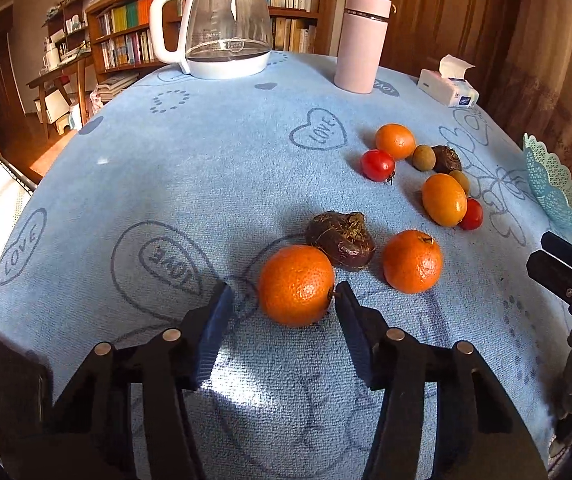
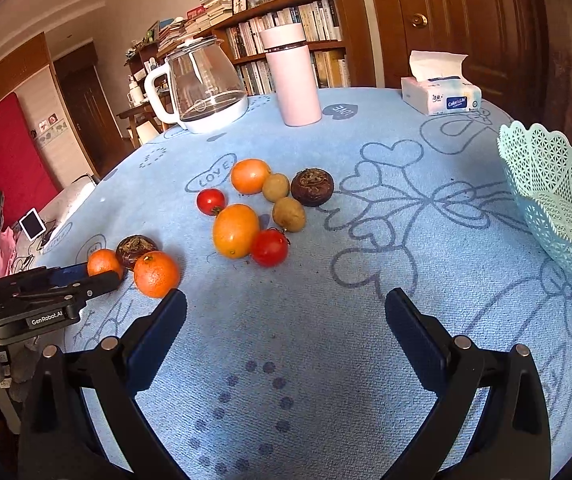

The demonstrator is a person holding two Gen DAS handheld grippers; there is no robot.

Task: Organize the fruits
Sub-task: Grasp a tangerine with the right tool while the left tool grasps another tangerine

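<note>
An orange (image 1: pixel 296 284) lies on the blue cloth between the fingers of my left gripper (image 1: pixel 281 292). The right pad touches its stem end, while a gap shows at the left pad, so the gripper is open. A dark brown fruit (image 1: pixel 342 246) and a second orange (image 1: pixel 412 260) sit just behind. Farther right is a cluster with an oval orange (image 2: pixel 234 231), a round orange (image 2: pixel 250 176), two red tomatoes (image 2: pixel 269 247), two greenish-brown fruits (image 2: pixel 289 214) and another dark fruit (image 2: pixel 312 187). My right gripper (image 2: pixel 286 300) hovers open over bare cloth with nothing between its fingers. A mint lattice basket (image 2: pixel 558 200) stands at the right.
A glass kettle (image 2: pixel 205 88), a pink flask (image 2: pixel 293 76) and a tissue pack (image 2: pixel 440 96) stand along the table's far edge. The left gripper (image 2: pixel 101 274) shows at the left in the right wrist view. The right gripper (image 1: pixel 542 252) shows at the right edge in the left wrist view.
</note>
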